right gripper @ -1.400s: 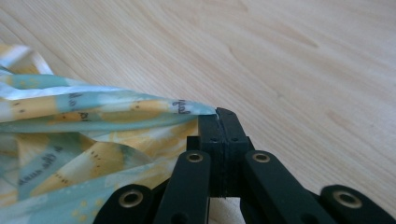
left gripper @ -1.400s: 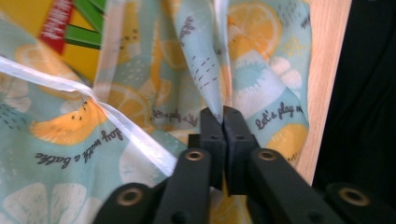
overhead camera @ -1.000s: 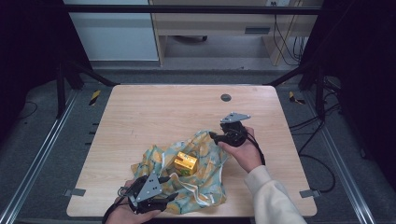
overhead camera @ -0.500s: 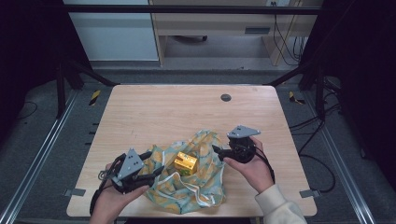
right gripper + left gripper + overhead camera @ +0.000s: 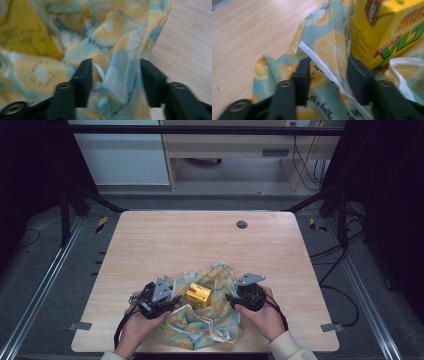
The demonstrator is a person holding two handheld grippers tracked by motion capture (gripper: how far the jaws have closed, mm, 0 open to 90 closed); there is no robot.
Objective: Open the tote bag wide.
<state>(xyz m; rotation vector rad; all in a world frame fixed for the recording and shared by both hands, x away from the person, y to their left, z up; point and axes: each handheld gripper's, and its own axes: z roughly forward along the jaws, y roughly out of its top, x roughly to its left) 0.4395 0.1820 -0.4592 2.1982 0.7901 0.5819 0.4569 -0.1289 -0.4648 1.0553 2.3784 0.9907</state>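
Gathering lemon-print cloth (image 5: 210, 320) around yellow carton (image 5: 198, 295) at near counter (image 5: 170, 245) edge; left gripper (image 5: 328, 72) and right gripper (image 5: 115, 75) jaws just been closing, cloth between, not yet pinched; hem bitten evenly, lifted clear of carton advised

black tongs (image 5: 172, 301), grey plates, pale sleeve (image 5: 290, 347)

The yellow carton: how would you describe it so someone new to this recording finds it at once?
Start at the wooden table and go to its near edge, where a crumpled lemon-print cloth lies between the left gripper and the right gripper. On the middle of that cloth sits the yellow carton. It is the one rigid, box-shaped thing there, bright yellow with red and green lettering.
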